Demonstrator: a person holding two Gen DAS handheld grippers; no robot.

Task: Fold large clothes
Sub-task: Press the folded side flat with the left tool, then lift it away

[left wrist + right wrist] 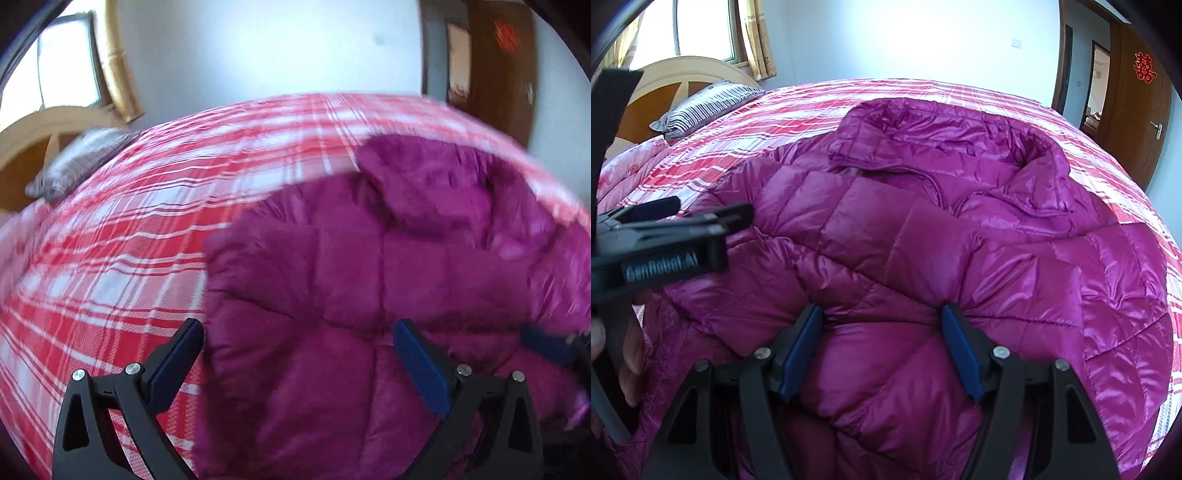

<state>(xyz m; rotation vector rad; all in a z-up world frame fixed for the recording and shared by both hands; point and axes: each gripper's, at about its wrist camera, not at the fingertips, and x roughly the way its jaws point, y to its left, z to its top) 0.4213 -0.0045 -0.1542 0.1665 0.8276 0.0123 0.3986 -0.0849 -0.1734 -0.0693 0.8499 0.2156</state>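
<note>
A large magenta quilted down jacket (pixel 923 229) lies on the red-and-white plaid bed (pixel 746 147), collar toward the far side. It also shows in the left wrist view (pixel 351 277), blurred. My left gripper (pixel 297 328) is open over the jacket's left edge, holding nothing. It appears from the side in the right wrist view (pixel 683 218). My right gripper (pixel 881 314) is open, its fingers pressed into the jacket's near hem with padded fabric bulging between them. A right fingertip (pixel 546 347) shows in the left wrist view.
A striped pillow (pixel 705 103) lies by the wooden headboard (pixel 665 74) at the far left. A pink quilt (pixel 624 173) is bunched at the left bed edge. A wooden door (pixel 1137 110) stands at the right, a window (pixel 701 33) at the far left.
</note>
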